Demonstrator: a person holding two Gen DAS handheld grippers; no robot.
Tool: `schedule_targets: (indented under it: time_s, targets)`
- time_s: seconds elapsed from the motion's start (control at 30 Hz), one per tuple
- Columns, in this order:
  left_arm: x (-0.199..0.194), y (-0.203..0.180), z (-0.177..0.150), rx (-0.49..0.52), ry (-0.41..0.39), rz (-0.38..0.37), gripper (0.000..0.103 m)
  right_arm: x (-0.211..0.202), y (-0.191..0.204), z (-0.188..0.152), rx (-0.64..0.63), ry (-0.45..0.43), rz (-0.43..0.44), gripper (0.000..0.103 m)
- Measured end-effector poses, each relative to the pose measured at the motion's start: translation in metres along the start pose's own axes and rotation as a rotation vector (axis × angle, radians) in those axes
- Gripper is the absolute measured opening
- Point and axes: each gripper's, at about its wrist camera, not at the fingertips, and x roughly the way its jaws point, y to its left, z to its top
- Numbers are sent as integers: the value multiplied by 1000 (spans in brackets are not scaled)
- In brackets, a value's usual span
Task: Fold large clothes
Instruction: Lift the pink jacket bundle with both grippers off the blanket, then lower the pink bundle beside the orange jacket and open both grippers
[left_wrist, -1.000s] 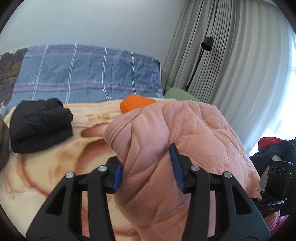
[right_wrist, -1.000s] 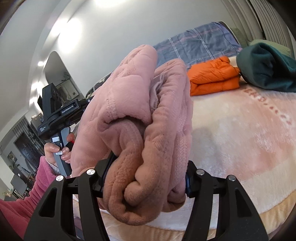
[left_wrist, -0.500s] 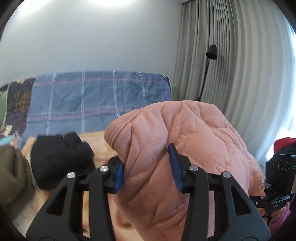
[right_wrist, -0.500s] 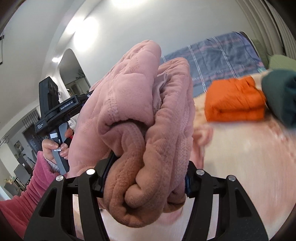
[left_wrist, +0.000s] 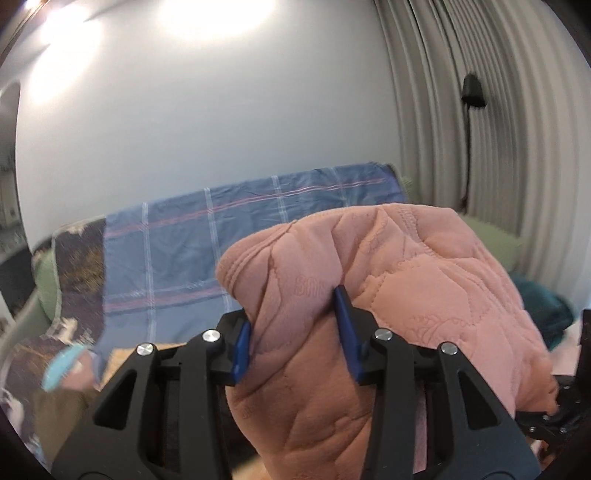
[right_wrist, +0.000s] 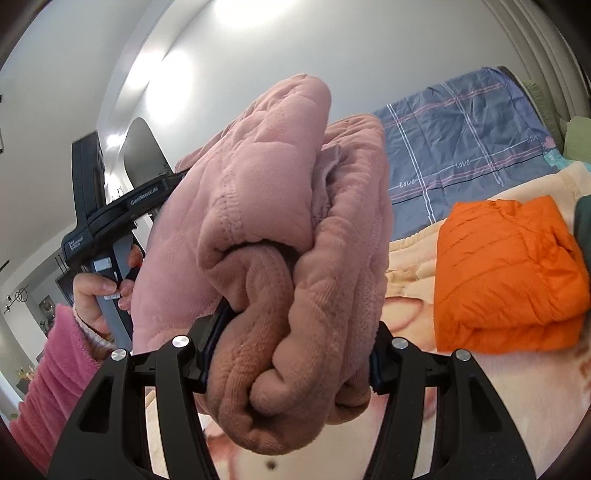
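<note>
Garment (left_wrist: 388, 295) hangs above bed (right_wrist: 498, 387). Left gripper (left_wrist: 295, 332) jaws are closing, clamped on it. Right gripper (right_wrist: 291, 354) jaws grip its bunched end.

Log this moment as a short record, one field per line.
held item: folded pink quilted garment, clear of the bed
left gripper: closing on the garment, pads pressing it
right gripper: clamped on the thick folded end
already folded: orange jacket on the cream blanket
behind: blue plaid cover, grey curtain
</note>
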Motion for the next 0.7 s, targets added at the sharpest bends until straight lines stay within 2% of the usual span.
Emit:
schedule_targets:
  time_s: [0.13,0.33,0.43,0.47,0.53,0.57,0.6,0.63,0.7]
  targets:
    - [48,6,4,25,41,65,38,39,-25,9,10,14,-24,60]
    - [124,25,-9,-43,99,93,36,100,-66,6,83,47,-47,60]
    - [169,33,-21,-79,147,158,32,143,-90,-2,123,90,-78,60]
    - [186,37,-30,-87,169,185,32,158,-96,-7,127,111,-107,60]
    - [221,40,-55,-76,254,244,31,190,-110,-27,113,181,-228,60]
    - [231,39,-69,-58,292,261,18,205,-115,-42,73,212,-316,60]
    - [242,33,-83,-17,324,256,16,211,-113,-52,30,195,-354,59]
    - [248,26,-97,29,348,248,18,213,-110,-56,3,175,-400,58]
    - [251,8,-128,136,382,233,23,213,-115,-53,65,164,-430,58]
